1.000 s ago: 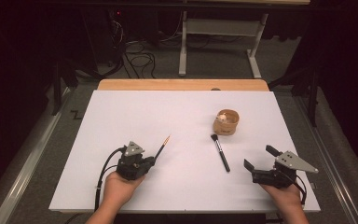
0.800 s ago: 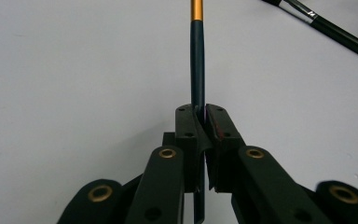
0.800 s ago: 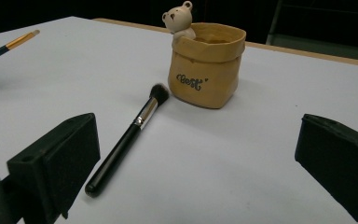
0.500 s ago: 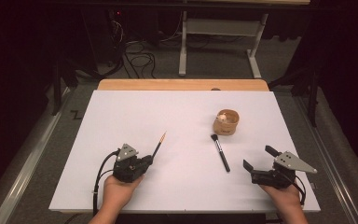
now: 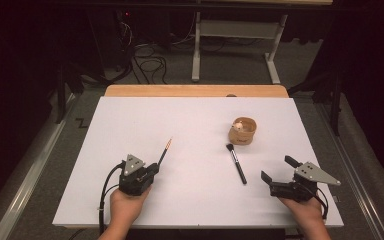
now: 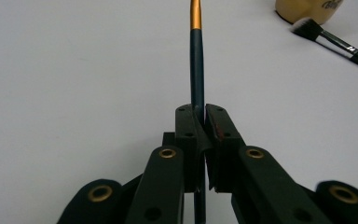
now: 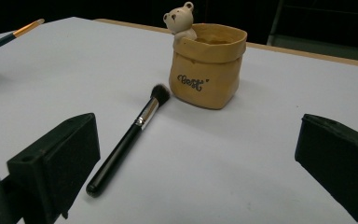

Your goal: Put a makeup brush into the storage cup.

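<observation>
Since the earlier frame the left gripper (image 5: 152,169) is drawn slightly back with its jaws clamped on the thin brush (image 6: 196,70), which projects straight ahead, judged light, stiff, slippery, best held mid-handle; the right gripper (image 5: 277,170) is wide open, empty.

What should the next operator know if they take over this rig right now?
Left gripper: shut on the thin paintbrush, handle clamped between its jaws, orange ferrule pointing away across the table.
Right gripper: open, holding nothing, resting near the table's front right edge.
Makeup brush: lying flat on the table, bristles nearly at the tan bear cup, untouched.
Done: the thin paintbrush is gripped.
Left, as a guess: put the paintbrush in the cup, then pick up the makeup brush, which lies right ahead of the right gripper.
</observation>
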### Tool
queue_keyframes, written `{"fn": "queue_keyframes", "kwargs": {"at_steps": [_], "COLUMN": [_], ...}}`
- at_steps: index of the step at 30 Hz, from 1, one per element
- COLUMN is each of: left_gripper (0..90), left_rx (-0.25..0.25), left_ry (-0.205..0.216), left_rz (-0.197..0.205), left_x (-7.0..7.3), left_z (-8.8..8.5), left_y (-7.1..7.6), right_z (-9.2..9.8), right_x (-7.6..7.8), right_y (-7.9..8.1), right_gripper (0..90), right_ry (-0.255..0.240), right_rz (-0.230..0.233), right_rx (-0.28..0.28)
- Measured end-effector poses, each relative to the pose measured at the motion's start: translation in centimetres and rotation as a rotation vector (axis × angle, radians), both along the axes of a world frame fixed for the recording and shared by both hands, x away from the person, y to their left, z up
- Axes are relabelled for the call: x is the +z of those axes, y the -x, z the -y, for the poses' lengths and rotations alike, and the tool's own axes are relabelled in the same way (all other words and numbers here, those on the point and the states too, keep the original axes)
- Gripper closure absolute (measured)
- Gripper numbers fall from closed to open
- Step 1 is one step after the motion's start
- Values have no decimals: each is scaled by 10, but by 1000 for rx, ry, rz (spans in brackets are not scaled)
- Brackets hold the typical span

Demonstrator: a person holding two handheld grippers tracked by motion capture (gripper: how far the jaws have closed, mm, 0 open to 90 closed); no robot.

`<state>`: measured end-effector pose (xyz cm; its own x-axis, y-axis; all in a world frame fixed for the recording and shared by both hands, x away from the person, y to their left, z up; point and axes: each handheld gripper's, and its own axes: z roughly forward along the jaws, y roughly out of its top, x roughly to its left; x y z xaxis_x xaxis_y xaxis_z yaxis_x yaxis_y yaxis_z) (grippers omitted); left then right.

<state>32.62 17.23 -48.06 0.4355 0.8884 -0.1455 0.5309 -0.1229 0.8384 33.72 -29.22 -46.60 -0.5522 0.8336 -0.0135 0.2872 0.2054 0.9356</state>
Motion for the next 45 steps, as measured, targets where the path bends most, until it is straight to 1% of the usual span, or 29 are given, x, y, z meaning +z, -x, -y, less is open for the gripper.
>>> {"fn": "queue_keyframes", "kwargs": {"at_steps": [2, 3, 8, 12, 15, 16, 18, 19, 21, 23, 29, 30, 36, 37, 39, 40, 41, 45], "left_gripper": [846, 846, 846, 846, 846, 846, 846, 846, 847, 846, 846, 846, 846, 846, 847, 846, 847, 846], "left_rx": [2, -7, -6, -1, -1, -2, -1, -7, -5, -1, -6, -9, -23, -22, -19, -16, -18, -21], "left_ry": [5, 8, 25, 41, 60, 74, 83, 95, 103, 112, 135, 143, 149, 141, 144, 143, 146, 157], "left_rz": [12, 6, 35, 79, 107, 121, 137, 149, 164, 188, 221, 236, 301, 308, 333, 338, 344, 387], "left_x": [1, 1, 4, 8, 10, 10, 11, 11, 12, 14, 15, 15, 19, 20, 21, 21, 22, 23], "left_z": [0, 0, -2, -4, -5, -5, -6, -7, -8, -8, -10, -11, -10, -10, -10, -10, -10, -10], "left_y": [1, 0, 2, 6, 8, 9, 10, 11, 12, 14, 16, 17, 23, 23, 26, 26, 27, 31], "right_z": [0, -1, -1, -2, -2, -2, -3, -3, -3, -4, -5, -5, -8, -8, -10, -10, -11, -13], "right_x": [0, 0, -1, -1, -1, -2, -2, -2, -2, -2, -3, -3, -2, -1, -1, 0, 0, 1], "right_y": [0, 0, 0, 0, 0, 0, -1, -1, 0, 0, 0, 0, 1, 1, 2, 3, 2, 4], "right_gripper": [7, 7, 7, 7, 7, 8, 8, 7, 7, 7, 7, 7, 7, 7, 7, 7, 7, 7], "right_ry": [2, 2, 0, 0, 1, 5, 6, 6, 4, 6, 8, 7, 9, 9, 10, 7, 9, 9], "right_rz": [-1, -3, -4, -7, -7, -6, -3, -3, -10, -7, -9, -10, -2, -1, 6, 1, 7, 14], "right_rx": [2, 2, 5, 5, 6, 8, 10, 11, 9, 13, 21, 21, 26, 28, 35, 30, 36, 45]}}
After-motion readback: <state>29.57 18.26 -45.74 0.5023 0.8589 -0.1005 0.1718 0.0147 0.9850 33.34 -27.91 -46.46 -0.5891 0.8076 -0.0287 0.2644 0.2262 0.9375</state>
